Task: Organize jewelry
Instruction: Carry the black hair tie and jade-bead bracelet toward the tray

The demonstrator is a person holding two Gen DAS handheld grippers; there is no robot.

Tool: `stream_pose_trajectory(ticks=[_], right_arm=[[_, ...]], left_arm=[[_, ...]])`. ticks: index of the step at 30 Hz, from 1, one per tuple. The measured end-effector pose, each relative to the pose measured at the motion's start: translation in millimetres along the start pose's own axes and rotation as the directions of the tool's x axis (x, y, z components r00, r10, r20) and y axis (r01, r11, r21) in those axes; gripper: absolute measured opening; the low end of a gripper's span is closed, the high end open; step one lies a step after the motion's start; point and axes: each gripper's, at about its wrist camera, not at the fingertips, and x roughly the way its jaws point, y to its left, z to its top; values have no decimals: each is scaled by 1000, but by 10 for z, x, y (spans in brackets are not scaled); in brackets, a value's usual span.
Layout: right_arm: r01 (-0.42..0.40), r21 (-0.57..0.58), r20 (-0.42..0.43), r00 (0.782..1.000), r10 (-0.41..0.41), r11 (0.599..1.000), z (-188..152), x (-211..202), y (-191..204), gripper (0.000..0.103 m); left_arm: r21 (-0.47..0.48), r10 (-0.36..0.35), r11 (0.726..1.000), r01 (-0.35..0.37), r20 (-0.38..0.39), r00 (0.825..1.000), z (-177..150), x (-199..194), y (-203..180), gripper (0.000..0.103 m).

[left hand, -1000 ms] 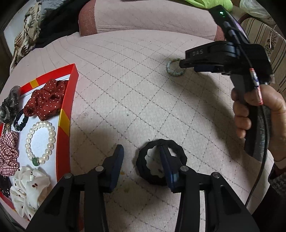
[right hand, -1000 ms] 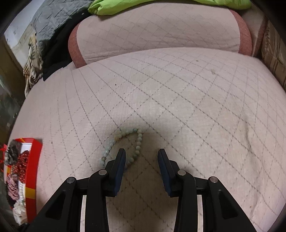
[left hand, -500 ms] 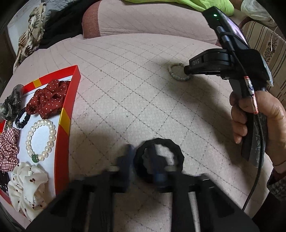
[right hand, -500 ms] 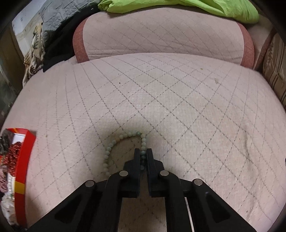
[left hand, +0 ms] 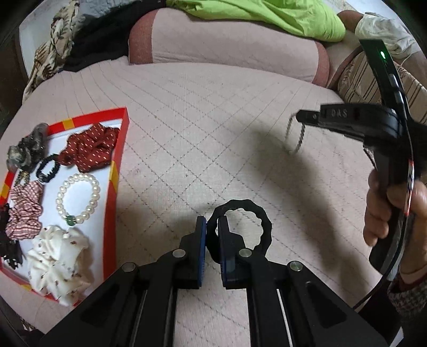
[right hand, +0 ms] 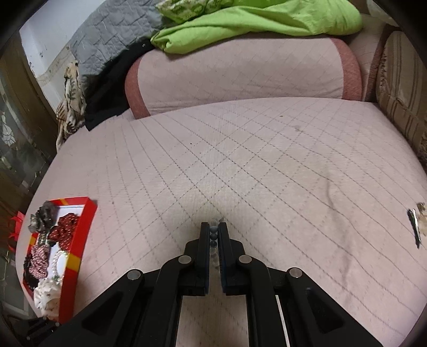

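Observation:
My left gripper is shut on the rim of a black wavy hair tie, lifted just off the pink quilted cushion. At the right of the left wrist view, a hand holds my right gripper, and a pale green bead bracelet dangles from its tip. In the right wrist view, that gripper is shut on the bracelet's beads, seen edge-on between the pads. The red-rimmed tray lies at the left with scrunchies and a pearl bracelet.
A pink bolster with green cloth on it lines the back. A striped pillow is at the right. A dark clip lies on the cushion's far right. Dark and floral cloths pile at the back left.
Both grippers closed from open, the left on the black hair tie and the right on the bead bracelet. Both then rose, and the bracelet left the cushion and now hangs.

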Motion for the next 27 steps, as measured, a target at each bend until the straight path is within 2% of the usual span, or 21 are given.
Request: stream_pose_trajectory(ticks=[13, 21, 27], right_arm=[[-14, 16, 23, 1000, 13, 1000, -386, -524, -2, 7], [-33, 28, 28, 999, 32, 999, -593, -789, 34, 7], [-15, 8, 31, 999, 15, 1000, -730, -924, 121, 7]], left_arm=[[-9, 31, 999, -31, 28, 999, -86, -387, -66, 8], [18, 51, 998, -53, 74, 996, -138, -622, -194, 8], [27, 59, 998, -61, 94, 994, -192, -748, -249, 8]])
